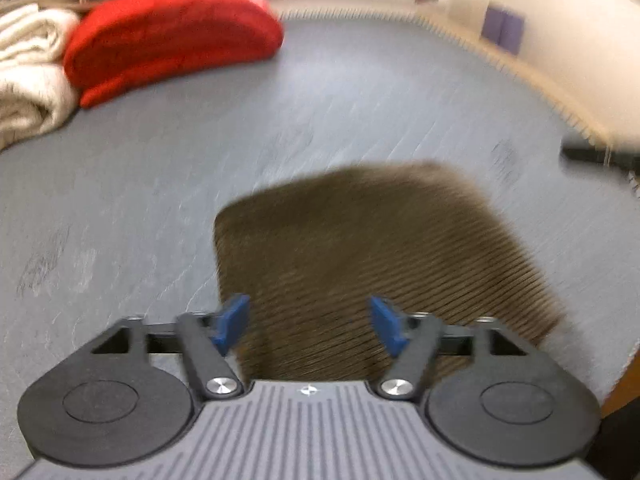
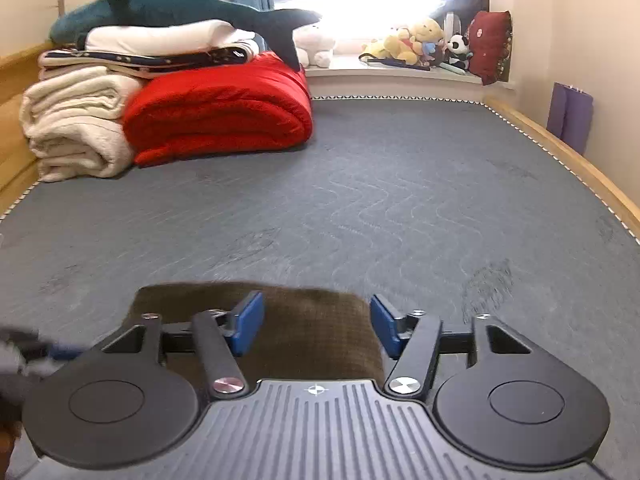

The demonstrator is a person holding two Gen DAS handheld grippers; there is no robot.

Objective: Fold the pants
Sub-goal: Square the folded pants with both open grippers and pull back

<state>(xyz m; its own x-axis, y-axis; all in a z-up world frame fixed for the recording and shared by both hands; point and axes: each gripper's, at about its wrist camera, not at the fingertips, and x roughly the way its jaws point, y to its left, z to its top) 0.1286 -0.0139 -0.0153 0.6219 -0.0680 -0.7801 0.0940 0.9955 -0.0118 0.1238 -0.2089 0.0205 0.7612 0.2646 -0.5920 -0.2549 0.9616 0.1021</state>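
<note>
Brown corduroy pants lie folded into a compact block on the grey mattress. My left gripper hangs above the block's near edge with its blue pads wide apart and nothing between them. In the right wrist view the same pants sit low in the picture, just beyond my right gripper. Its blue pads stand apart above the cloth and hold nothing. A dark blurred shape at the left edge looks like the other gripper.
A red folded blanket and cream blankets are stacked at the far left, with a plush shark on top. Soft toys line the windowsill. A wooden bed rail runs along the right. A purple object leans on the wall.
</note>
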